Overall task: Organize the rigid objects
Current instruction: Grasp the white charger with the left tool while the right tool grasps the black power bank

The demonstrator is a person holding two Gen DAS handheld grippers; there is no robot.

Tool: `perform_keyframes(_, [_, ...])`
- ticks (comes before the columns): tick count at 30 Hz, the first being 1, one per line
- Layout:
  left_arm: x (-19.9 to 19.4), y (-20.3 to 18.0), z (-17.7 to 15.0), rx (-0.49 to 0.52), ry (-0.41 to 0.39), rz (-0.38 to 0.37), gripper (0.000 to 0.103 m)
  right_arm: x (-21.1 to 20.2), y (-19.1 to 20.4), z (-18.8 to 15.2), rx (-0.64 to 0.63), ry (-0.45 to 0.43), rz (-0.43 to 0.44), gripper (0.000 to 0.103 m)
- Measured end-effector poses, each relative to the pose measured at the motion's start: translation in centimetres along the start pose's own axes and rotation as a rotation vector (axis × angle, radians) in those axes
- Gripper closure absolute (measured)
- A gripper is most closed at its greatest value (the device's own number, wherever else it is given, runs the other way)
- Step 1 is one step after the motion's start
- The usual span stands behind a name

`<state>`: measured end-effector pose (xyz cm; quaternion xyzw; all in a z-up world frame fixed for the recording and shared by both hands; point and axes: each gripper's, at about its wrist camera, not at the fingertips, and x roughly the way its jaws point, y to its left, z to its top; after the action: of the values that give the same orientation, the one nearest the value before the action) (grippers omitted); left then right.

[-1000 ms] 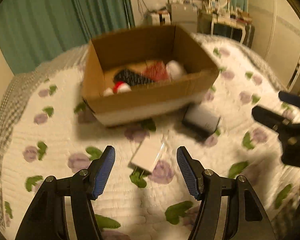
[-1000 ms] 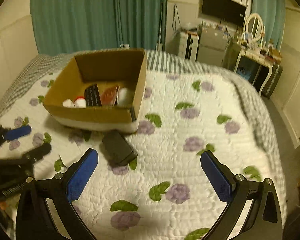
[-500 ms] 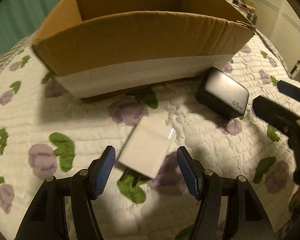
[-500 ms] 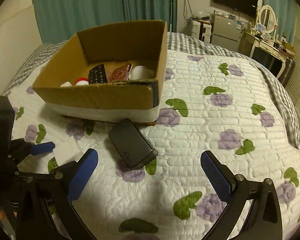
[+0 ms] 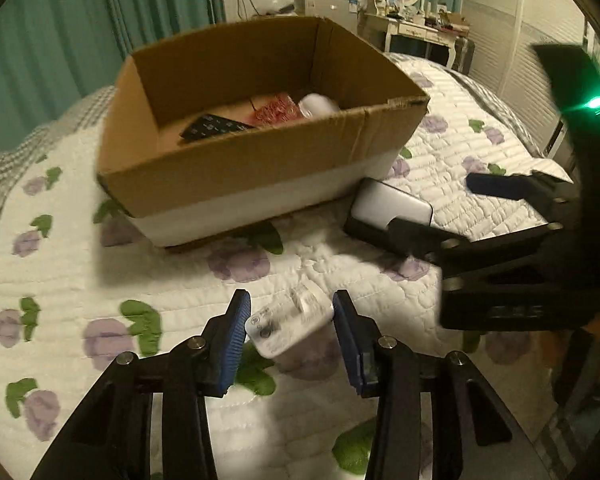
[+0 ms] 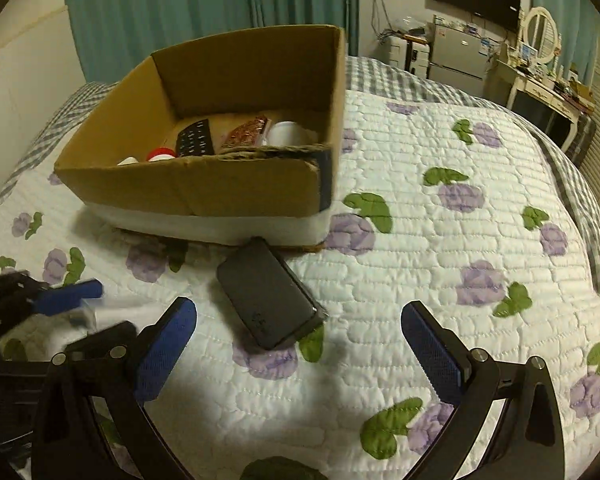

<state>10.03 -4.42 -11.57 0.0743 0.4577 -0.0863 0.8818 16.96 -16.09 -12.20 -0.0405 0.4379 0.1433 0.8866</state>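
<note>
My left gripper [image 5: 290, 334] has a white plug adapter [image 5: 288, 320] between its blue pads. Its jaws are closing, and both pads touch the adapter's sides. The adapter is tilted, label face toward me, just above the quilt. A black power bank [image 6: 268, 296] lies flat on the quilt by the front right corner of the cardboard box [image 6: 188, 188]. My right gripper [image 6: 300, 356] stands open just in front of the power bank, its fingers wide apart with nothing between them. In the left wrist view the right gripper [image 5: 436, 206] straddles the power bank [image 5: 392, 208].
The open box [image 5: 260, 148] holds a black remote [image 5: 212, 126], a red patterned item [image 5: 278, 110], a white round object [image 5: 318, 104] and red-capped things [image 6: 160, 155]. The flowered quilt [image 6: 440, 240] stretches right. Furniture [image 6: 540, 88] stands beyond the bed.
The left jaws have narrowed onto the white adapter, which has tipped up from lying flat. The right gripper has come down closer to the black power bank.
</note>
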Motion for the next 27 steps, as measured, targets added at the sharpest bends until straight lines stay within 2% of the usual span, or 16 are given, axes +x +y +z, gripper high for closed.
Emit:
perform_keyframes(3, [-0.1,0.7,0.5,-0.016,0.012,0.017,0.061,1.1,0.8,0.3,-0.040,0.021,0.007,0.001])
perform_keyframes(7, [0.7,2.7,0.8,-0.054,0.043,0.024,0.062,2.7,1.0,0.6,-0.060,0.054,0.018,0.014])
perform_keyframes(9, [1.0,3.4,0.7,-0.080,0.051,0.005,0.062,3.4,1.2,0.6,-0.068,0.073,0.019,0.018])
perform_keyframes(11, [1.0,3.4,0.6,-0.085,0.049,-0.005,0.062,4.2,1.4,0.6,-0.080,0.096,0.030,0.032])
perform_keyframes(15, [0.9,3.3,0.6,-0.075,0.044,-0.010,0.062,5.4,1.6,0.8,-0.096,0.120,-0.009,0.041])
perform_keyframes(18, [1.0,3.4,0.5,-0.083,0.046,-0.010,0.062,5.2,1.8,0.7,-0.105,0.116,-0.022,0.044])
perform_keyframes(20, [0.8,3.2,0.6,-0.076,0.045,-0.006,0.062,4.8,2.2,0.3,-0.123,0.117,-0.041,0.050])
perform_keyframes(27, [-0.9,2.3,0.8,-0.065,0.023,-0.013,0.062,1.4,3.3,-1.7,-0.175,0.089,-0.085,0.062])
